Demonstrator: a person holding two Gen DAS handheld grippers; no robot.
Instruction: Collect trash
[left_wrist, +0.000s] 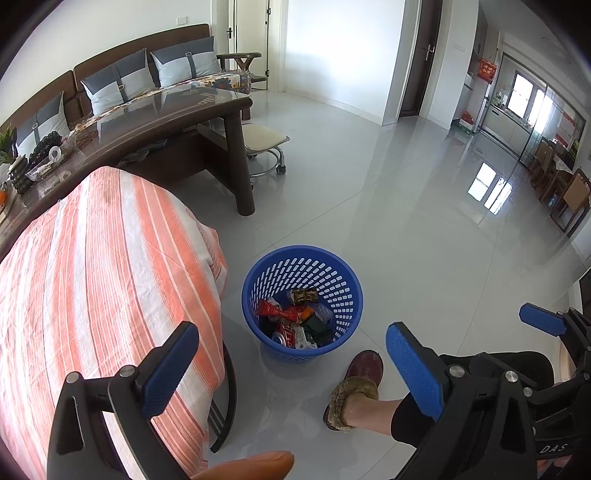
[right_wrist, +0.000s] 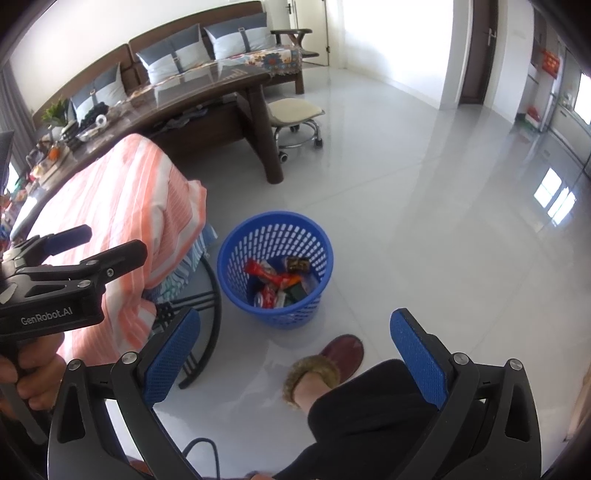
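A blue perforated waste basket (left_wrist: 343, 291) stands on the pale tiled floor and holds several wrappers and a crushed can (left_wrist: 291, 325). It also shows in the right wrist view (right_wrist: 236, 251), with the trash (right_wrist: 280, 284) inside. My left gripper (left_wrist: 291, 373) is open and empty, held above and in front of the basket. My right gripper (right_wrist: 295, 362) is open and empty, also above the floor near the basket. The right gripper's blue fingertip (left_wrist: 543, 321) shows at the right edge of the left wrist view. The left gripper (right_wrist: 74, 243) shows at the left of the right wrist view.
A small table under an orange striped cloth (left_wrist: 103, 273) stands left of the basket. A person's foot in a furry slipper (left_wrist: 354, 387) is just in front of it. A dark wooden coffee table (left_wrist: 192, 110), a wheeled stool (left_wrist: 264, 140) and a sofa (left_wrist: 147, 70) lie beyond.
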